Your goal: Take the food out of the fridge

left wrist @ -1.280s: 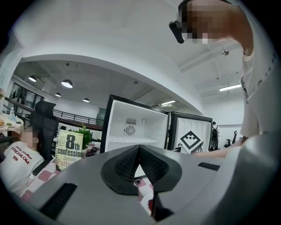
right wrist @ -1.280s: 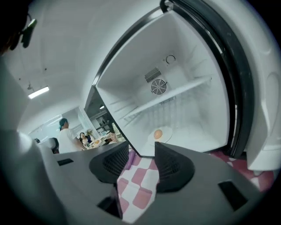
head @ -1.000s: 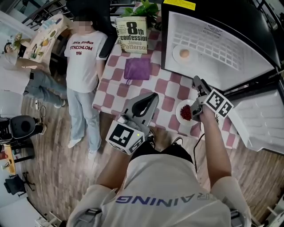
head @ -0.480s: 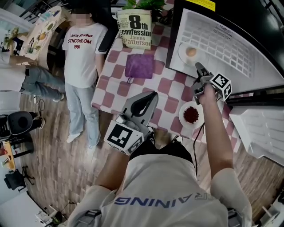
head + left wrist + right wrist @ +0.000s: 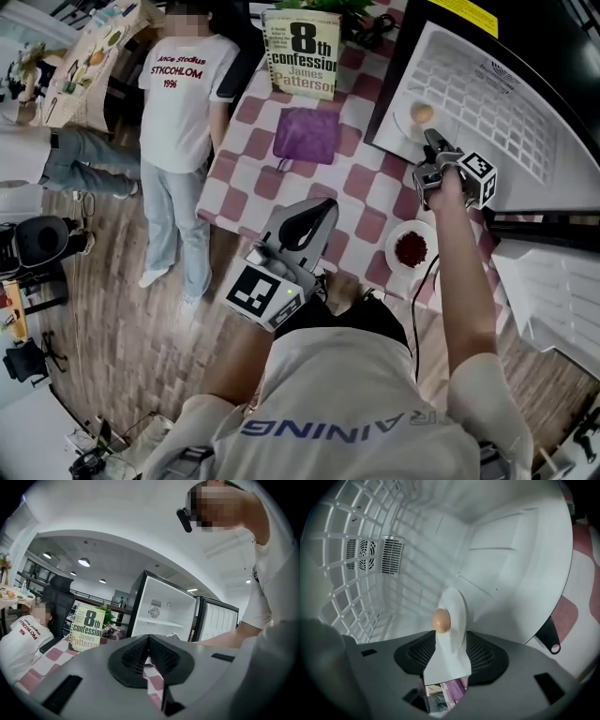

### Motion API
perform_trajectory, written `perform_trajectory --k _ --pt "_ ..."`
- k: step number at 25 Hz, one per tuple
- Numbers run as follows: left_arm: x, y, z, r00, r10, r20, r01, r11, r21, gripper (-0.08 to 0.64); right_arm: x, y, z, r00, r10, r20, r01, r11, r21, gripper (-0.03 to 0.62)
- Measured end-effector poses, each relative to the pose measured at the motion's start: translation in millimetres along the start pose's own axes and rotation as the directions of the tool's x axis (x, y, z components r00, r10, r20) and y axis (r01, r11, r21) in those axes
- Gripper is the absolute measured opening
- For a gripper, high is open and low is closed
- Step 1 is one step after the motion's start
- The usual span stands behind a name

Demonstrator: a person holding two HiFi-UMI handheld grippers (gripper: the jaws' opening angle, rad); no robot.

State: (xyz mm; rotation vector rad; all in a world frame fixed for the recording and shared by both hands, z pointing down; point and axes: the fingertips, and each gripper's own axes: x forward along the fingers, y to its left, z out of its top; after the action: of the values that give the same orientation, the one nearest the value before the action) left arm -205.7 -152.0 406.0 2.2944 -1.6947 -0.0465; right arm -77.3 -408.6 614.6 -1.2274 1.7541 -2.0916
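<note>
The fridge point(image 5: 487, 103) stands open on the checkered table point(image 5: 370, 187), and a white plate point(image 5: 409, 122) with an egg point(image 5: 423, 113) sits on its floor. My right gripper point(image 5: 433, 142) reaches into the fridge, open, its tips just short of that plate. In the right gripper view the plate point(image 5: 457, 606) and egg point(image 5: 441, 620) appear edge-on in the gap of the right gripper point(image 5: 446, 660). A second white plate with red food point(image 5: 411, 249) rests on the table near the front edge. My left gripper point(image 5: 323, 204) hangs shut and empty close to my body; its view shows the left gripper point(image 5: 148, 641) with pads together.
A purple cloth point(image 5: 307, 136) lies mid-table and a book point(image 5: 302, 54) stands upright at the far edge beside a plant. A person point(image 5: 183, 112) stands at the table's left side. The fridge door point(image 5: 553, 281) hangs open to the right.
My right gripper left the plate of red food on the table and moved up into the fridge toward the egg plate. The left gripper stayed put.
</note>
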Motion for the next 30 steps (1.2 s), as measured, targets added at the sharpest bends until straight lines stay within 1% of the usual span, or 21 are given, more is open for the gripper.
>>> perform_trajectory --k 8,9,10,11,12,14,16,19,22,26,30 --pt "-5.8 7.6 -7.2 1.000 0.022 -0.008 -0.022 1.000 -0.007 0.008 9.4 2.5 10.6 0.996 0.041 0.082 -0.050 0.993 0.106 0.196" --pt "-6.6 8.5 -7.5 1.000 0.024 -0.009 -0.024 1.000 -0.007 0.008 10.1 0.5 11.5 0.995 0.038 0.088 -0.048 0.992 0.119 0.173" --pt "-7.5 9.3 -7.8 1.000 0.027 -0.011 -0.027 1.000 -0.006 0.008 10.4 -2.7 12.0 0.995 0.030 0.093 -0.042 0.990 0.134 0.122" --pt "-8.6 10.0 -8.2 0.999 0.029 -0.013 -0.029 1.000 -0.004 0.008 10.5 -5.9 12.1 0.995 0.024 0.098 -0.038 0.988 0.148 0.086" --pt "-9.7 10.6 -8.9 0.999 0.032 -0.016 -0.032 0.999 -0.004 0.008 10.3 -8.3 12.1 0.994 0.023 0.105 -0.040 0.987 0.158 0.064" --pt "-11.9 11.0 -11.0 0.999 0.033 -0.024 -0.033 0.999 -0.002 0.008 9.5 -10.2 11.7 0.992 0.040 0.118 -0.060 0.984 0.168 0.050" --pt "-13.4 10.4 -12.4 0.999 0.029 -0.032 -0.029 1.000 0.000 0.008 9.1 -9.1 11.0 0.990 0.074 0.120 -0.095 0.979 0.178 0.031" --pt "-15.6 9.4 -12.8 0.999 0.023 -0.035 -0.023 1.000 0.004 0.008 7.1 -3.5 10.9 0.984 0.130 0.125 -0.151 0.973 0.174 0.028" --pt "-16.9 7.2 -13.0 0.999 0.015 -0.036 -0.015 1.000 0.005 0.008 2.4 3.5 12.5 0.975 0.173 0.142 -0.194 0.970 0.148 0.026" --pt "-19.2 2.1 -11.9 0.999 0.004 -0.036 -0.004 1.000 0.013 0.008 -8.2 6.8 13.6 0.968 0.206 0.145 -0.224 0.968 0.114 0.026" --pt "-20.5 -3.3 -11.0 0.999 -0.005 -0.033 0.006 1.000 0.020 0.008 -23.6 7.9 12.2 0.961 0.236 0.141 -0.251 0.963 0.099 0.026"
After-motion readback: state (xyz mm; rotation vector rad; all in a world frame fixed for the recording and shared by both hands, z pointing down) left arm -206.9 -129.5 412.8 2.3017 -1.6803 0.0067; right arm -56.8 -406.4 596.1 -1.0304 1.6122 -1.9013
